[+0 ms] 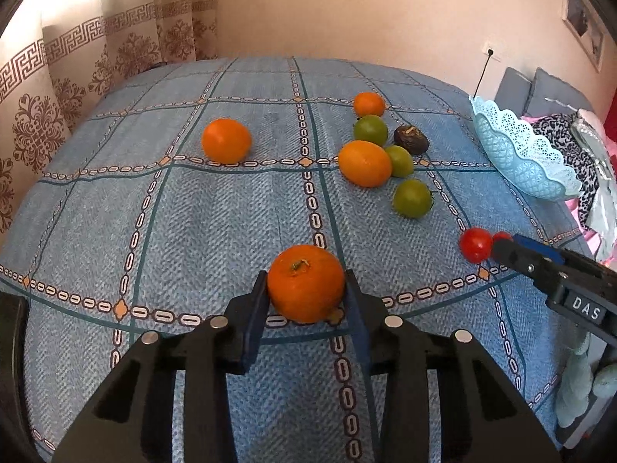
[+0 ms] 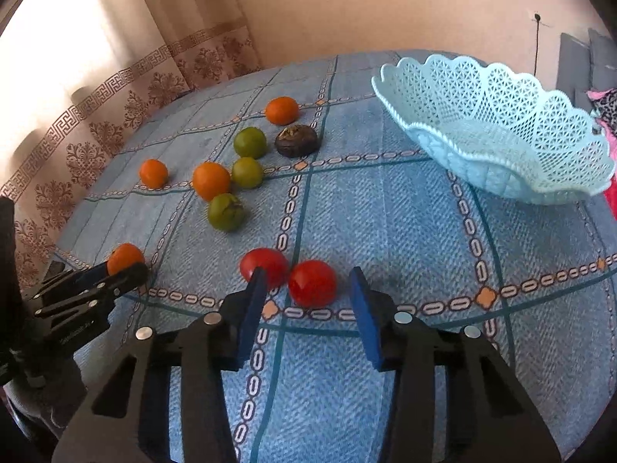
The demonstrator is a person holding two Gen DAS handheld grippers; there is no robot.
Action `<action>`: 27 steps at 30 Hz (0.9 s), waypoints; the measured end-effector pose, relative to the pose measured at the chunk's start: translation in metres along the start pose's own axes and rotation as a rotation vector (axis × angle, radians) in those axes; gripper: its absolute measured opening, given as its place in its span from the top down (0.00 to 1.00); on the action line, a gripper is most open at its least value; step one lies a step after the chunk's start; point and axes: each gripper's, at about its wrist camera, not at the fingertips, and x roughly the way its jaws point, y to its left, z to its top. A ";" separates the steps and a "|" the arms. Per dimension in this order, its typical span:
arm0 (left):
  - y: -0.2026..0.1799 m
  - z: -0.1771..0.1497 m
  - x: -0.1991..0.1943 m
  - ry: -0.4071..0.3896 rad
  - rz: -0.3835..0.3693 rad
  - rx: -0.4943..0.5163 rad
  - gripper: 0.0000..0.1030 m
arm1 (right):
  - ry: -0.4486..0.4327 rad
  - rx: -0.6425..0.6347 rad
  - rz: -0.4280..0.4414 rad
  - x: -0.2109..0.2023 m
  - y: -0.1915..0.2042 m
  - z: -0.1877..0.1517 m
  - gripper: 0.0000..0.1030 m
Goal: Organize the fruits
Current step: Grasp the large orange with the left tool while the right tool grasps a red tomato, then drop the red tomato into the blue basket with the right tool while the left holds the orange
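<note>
My left gripper (image 1: 306,285) has both blue pads against an orange (image 1: 305,283) that rests on the blue cloth; it also shows in the right wrist view (image 2: 124,257). My right gripper (image 2: 308,283) is open around a red tomato (image 2: 312,283), with gaps on both sides. A second tomato (image 2: 264,267) lies just left of its left finger. Loose fruit lies farther back: oranges (image 1: 226,140) (image 1: 364,163) (image 1: 369,104), three green fruits (image 1: 370,130) (image 1: 401,160) (image 1: 412,198) and a dark brown fruit (image 1: 411,139).
A light blue lace-pattern basket (image 2: 501,146) stands tilted at the far right of the table. The checked blue tablecloth (image 1: 231,231) covers the table. Curtains (image 1: 77,77) hang at the far left, and cushions and clothes (image 1: 578,146) lie beyond the right edge.
</note>
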 end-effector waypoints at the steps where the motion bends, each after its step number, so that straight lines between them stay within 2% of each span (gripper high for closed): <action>1: 0.002 0.000 0.000 0.002 -0.001 -0.005 0.63 | 0.002 0.003 0.005 -0.001 -0.001 0.000 0.62; 4: 0.005 0.001 0.000 0.002 -0.003 -0.016 0.63 | 0.009 0.013 0.010 -0.003 -0.003 0.000 0.68; 15: 0.002 0.001 0.002 0.003 0.005 -0.010 0.63 | 0.011 -0.005 -0.009 0.004 0.000 -0.001 0.69; 17: 0.001 0.001 0.002 -0.001 0.006 -0.008 0.63 | 0.014 0.002 0.008 0.004 -0.001 -0.001 0.74; 21: 0.000 0.001 -0.001 -0.010 0.008 -0.001 0.63 | 0.008 -0.005 0.004 0.002 0.000 -0.001 0.74; 27: -0.004 0.003 -0.010 -0.030 0.001 0.004 0.63 | -0.045 0.009 0.017 -0.017 -0.001 0.004 0.74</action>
